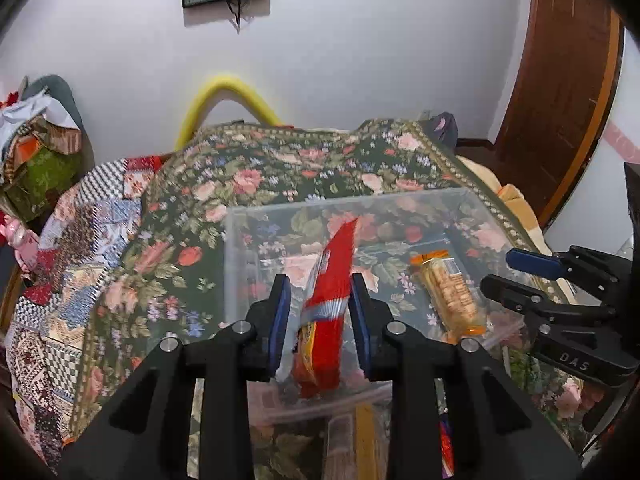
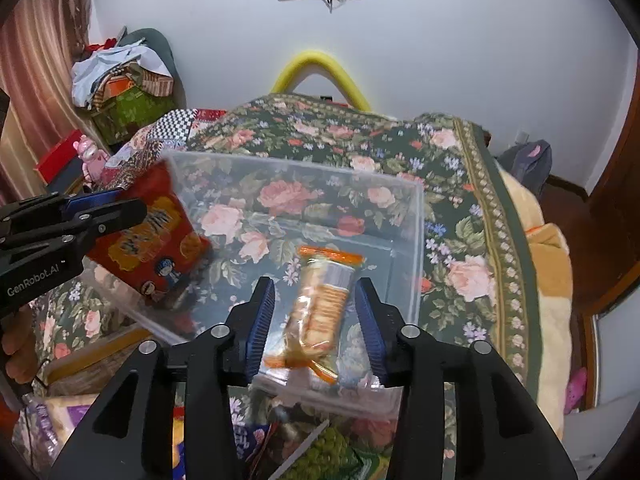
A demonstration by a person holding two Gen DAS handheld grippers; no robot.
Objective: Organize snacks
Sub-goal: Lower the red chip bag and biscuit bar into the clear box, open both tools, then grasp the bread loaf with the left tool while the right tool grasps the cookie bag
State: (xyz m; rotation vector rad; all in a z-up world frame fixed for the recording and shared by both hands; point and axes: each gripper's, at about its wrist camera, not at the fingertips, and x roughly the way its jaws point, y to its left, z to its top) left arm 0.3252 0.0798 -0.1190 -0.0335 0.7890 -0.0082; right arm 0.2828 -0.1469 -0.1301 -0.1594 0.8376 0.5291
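Observation:
A clear plastic bin (image 1: 440, 196) stands on the floral bedspread; it also shows in the right wrist view (image 2: 416, 248). My left gripper (image 1: 320, 312) is open, its jaws standing apart on either side of a red snack bag (image 1: 334, 280) that is blurred and tilted over the bin; the bag also shows in the right wrist view (image 2: 160, 236). A clear cracker pack (image 2: 320, 304) with orange ends lies in the bin, also in the left wrist view (image 1: 448, 292). My right gripper (image 2: 316, 320) is open above it, not touching. Each gripper shows in the other's view: the right (image 1: 516, 272), the left (image 2: 116, 204).
More snack packs lie in front of the bin, green and blue ones (image 2: 328, 452) and a yellow-edged box (image 1: 360, 440). A patchwork quilt (image 1: 80, 240) lies left. A cluttered pile (image 2: 124, 80) sits at the back left, a wooden door (image 1: 560, 80) at right.

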